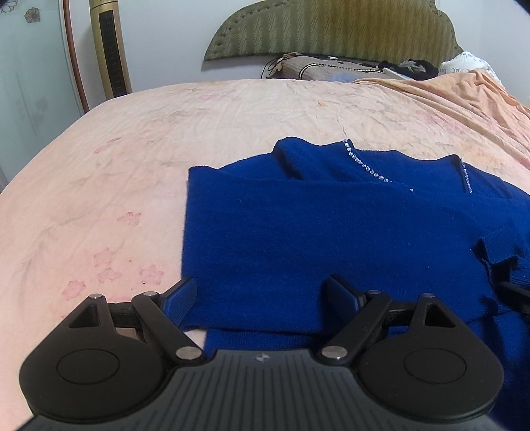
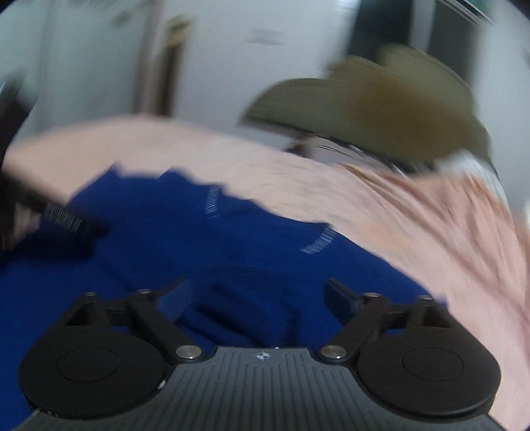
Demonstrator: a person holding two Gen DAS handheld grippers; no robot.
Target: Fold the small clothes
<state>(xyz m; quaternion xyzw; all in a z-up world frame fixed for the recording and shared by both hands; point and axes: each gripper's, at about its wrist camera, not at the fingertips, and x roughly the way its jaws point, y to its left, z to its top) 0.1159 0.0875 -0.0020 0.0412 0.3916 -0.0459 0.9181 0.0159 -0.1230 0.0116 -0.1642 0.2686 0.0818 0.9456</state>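
nearest to us, the left gripper (image 1: 260, 298) hangs with its jaws spread wide and nothing pinched; the near hem of the blue sweater (image 1: 298, 232) lies between and just under the fingertips (image 1: 184, 295), so we read it as released, poised over the cloth rather than grasping. our right gripper (image 2: 258, 298) is blurred, yet its jaws also stand apart, straddling a bunched ridge of the same sweater (image 2: 232, 252) without the pads pressing on it; whether the cloth touches a pad we cannot tell.

the sweater lies flat on the bed (image 1: 116, 165), partly folded, its left side already turned in to a straight edge. its long axis runs away from us, hem near, collar with the sparkling trim (image 1: 364, 165) far. a ribbed sleeve cuff (image 1: 493, 248) lies loose on the right side, nearer the right gripper than the left.

so the coming move, as we judge it, turns on this: the hem is directly ahead of both grippers, each near one corner, and the fold would carry it forward toward the collar.

beyond, the pillow (image 1: 331, 71) and the green headboard (image 1: 331, 30).
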